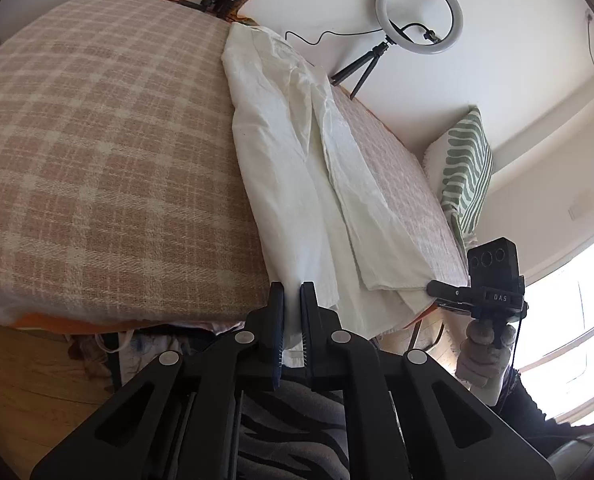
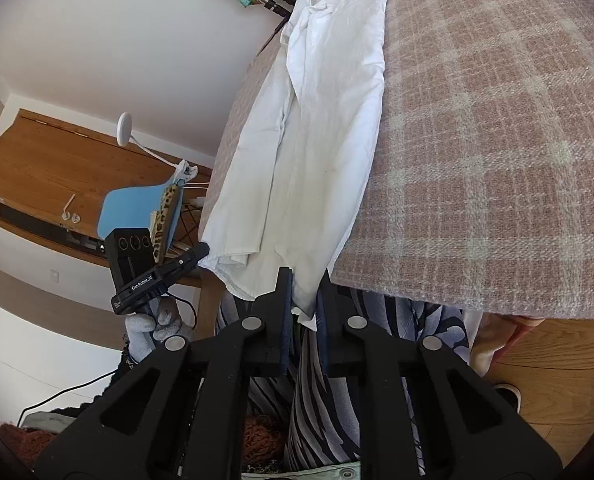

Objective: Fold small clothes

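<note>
No container is in view. Writing: the right gripper [image 1: 433, 289] body shows "DAS" in the left wrist view; the left gripper [image 2: 203, 251] body shows "GenRobot.AI" in the right wrist view.

The white garment [image 1: 297, 184] lies long and partly folded on the surface [image 1: 97, 152], which has a pink-and-cream checked cover. It stretches straight ahead of both grippers, w/ its near hem hanging over the edge closest to them.

Left gripper [image 1: 292, 294]: clenched on the near hem, white cloth pinched between the fingers. Right gripper [image 2: 303, 280]: also clenched, grasping the other near corner of the garment [image 2: 317, 120]; cloth runs down between its fingers. Each is held by a gloved hand [image 1: 483, 354].

Far ahead of the left gripper, a ring light [image 1: 419, 14] on a small tripod stands beyond the garment.
</note>
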Motion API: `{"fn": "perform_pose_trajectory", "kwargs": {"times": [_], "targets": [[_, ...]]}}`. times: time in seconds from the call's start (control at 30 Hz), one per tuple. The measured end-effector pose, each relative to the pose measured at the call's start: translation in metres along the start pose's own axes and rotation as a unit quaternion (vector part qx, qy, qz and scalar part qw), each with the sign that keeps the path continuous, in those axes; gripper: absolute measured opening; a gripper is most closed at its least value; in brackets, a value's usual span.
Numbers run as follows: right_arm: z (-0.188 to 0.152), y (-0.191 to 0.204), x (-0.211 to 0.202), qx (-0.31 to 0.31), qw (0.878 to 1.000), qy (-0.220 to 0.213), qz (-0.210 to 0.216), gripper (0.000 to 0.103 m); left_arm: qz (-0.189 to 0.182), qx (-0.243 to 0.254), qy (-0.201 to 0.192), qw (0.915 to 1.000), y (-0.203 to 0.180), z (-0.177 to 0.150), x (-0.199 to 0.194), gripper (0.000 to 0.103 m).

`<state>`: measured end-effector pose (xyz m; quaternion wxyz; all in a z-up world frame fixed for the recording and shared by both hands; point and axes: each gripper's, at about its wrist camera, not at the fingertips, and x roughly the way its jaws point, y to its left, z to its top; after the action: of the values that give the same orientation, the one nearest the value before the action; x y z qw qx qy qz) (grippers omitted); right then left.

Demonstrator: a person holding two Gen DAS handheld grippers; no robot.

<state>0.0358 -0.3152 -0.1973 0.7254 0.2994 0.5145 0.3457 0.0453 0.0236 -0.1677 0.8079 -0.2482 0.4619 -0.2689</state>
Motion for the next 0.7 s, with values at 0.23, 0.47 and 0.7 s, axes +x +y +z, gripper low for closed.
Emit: {"fn": "perform_pose_trajectory", "kwargs": {"times": [0.23,0.47,0.7], "targets": [[0.019,0.018,-0.016,-0.003,0.998,-0.049,0.026,0.011,-0.016,0.013,-0.022,0.9996,-0.018,0.035,-0.007,0.005],[0.063,0.038,-0.021,-0.009,0.996,-0.085,0.034,0.011,-0.015,0.029,-0.038,0.9988,-0.025,0.096,-0.003,0.005],[0.134,0.031,-0.015,0.018,0.994,-0.108,0.004,0.011,0.008,0.016,-0.036,0.9992,-0.007,0.16,0.029,0.003]]}}
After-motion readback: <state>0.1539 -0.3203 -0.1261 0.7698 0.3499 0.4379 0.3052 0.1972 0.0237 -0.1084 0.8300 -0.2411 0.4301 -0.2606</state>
